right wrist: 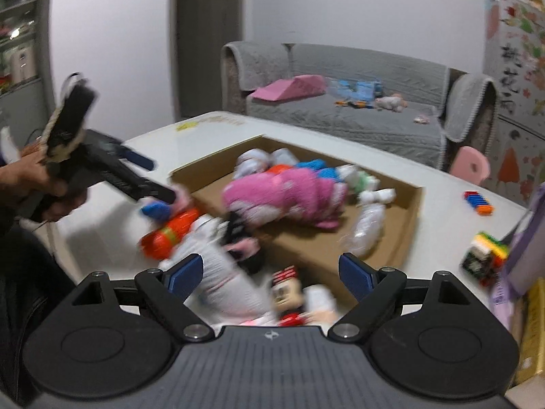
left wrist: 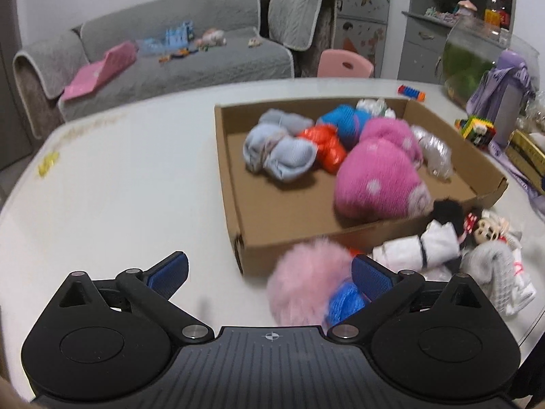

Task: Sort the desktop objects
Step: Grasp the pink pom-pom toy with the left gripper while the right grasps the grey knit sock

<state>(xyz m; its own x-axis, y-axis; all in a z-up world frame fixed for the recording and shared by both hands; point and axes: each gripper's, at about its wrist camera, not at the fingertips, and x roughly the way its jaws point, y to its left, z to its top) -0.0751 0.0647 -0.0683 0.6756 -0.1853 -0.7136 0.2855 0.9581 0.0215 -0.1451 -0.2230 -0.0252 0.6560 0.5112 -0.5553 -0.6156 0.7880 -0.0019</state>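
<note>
- My left gripper [left wrist: 269,272] has its blue pads spread as wide as they go, with nothing clamped; only bare white table [left wrist: 119,204] lies under the gap.
- Just off its right pad sits a fluffy pink pompom [left wrist: 303,283], and a small blue knitted bundle [left wrist: 344,301] is tucked between the pompom and that pad; I cannot tell whether the pad touches either.
- Ahead and to the right of the left gripper is the shallow cardboard box [left wrist: 238,204]. In it lie a big pink dotted plush [left wrist: 378,177], a pale blue sock roll [left wrist: 279,153], an orange shiny piece [left wrist: 323,146] and a blue knitted thing [left wrist: 344,122].
- In front of the box's near wall, right of my left gripper, are a rolled white cloth [left wrist: 419,248] and a small mouse-eared doll [left wrist: 483,230].
- My right gripper [right wrist: 269,277] also stands open, pads well apart and pressing on nothing. A blurred white cloth [right wrist: 221,283] and the mouse-eared figure [right wrist: 284,289] lie under the gap between them.
- Ahead of the right gripper, the box's near corner [right wrist: 306,248] is close; an orange toy [right wrist: 167,235] lies to the left front.
- From the right view, my left hand [right wrist: 44,184] holds the other gripper far left, over the pile's edge.
- Both views are motion-blurred, so fine contact is uncertain.
</note>
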